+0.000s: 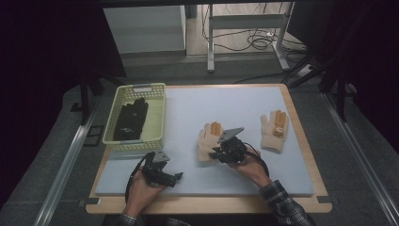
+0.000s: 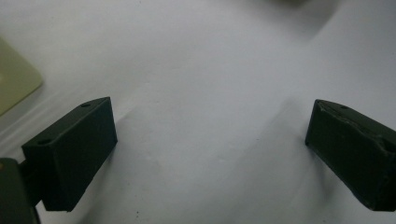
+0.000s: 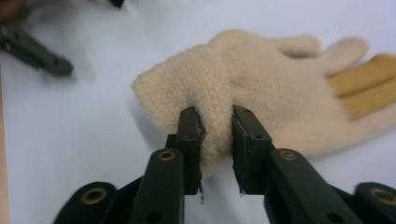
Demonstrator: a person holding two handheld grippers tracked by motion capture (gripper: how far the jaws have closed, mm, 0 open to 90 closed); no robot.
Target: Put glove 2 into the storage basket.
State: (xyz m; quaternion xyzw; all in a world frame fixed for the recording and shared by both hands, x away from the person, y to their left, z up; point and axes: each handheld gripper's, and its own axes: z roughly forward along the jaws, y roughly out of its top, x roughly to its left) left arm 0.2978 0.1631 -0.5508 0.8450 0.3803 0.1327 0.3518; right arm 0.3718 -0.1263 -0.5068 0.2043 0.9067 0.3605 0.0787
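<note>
Nearest to me, my left gripper [image 1: 165, 175] sat low over the pale mat [image 1: 197, 183] close to the table's [image 1: 207, 205] front edge, its jaws spread wide with nothing but bare mat between them. A corner of the green basket [image 2: 14, 79] showed at the left of the left gripper view.

A little farther in, my right gripper [image 1: 220, 154] had its jaws drawn narrow around a raised fold of the near cream glove [image 3: 261, 88] at the cuff end; the pads [image 3: 194, 135] sat against the knit on both sides, pinching it. In the high view that glove [image 1: 208, 139] lay mid-mat, orange fingers pointing away from me.

There was open mat in front of and behind the glove, and a wide clear strip between it and the basket [image 1: 136, 118] at the left edge. A second cream glove [image 1: 275, 129] lay well apart near the right edge.

Inside the basket a black glove [image 1: 131, 118] lay flat. Its detail was too dark for me to read, and the right gripper's body hid the held glove's cuff from above.
</note>
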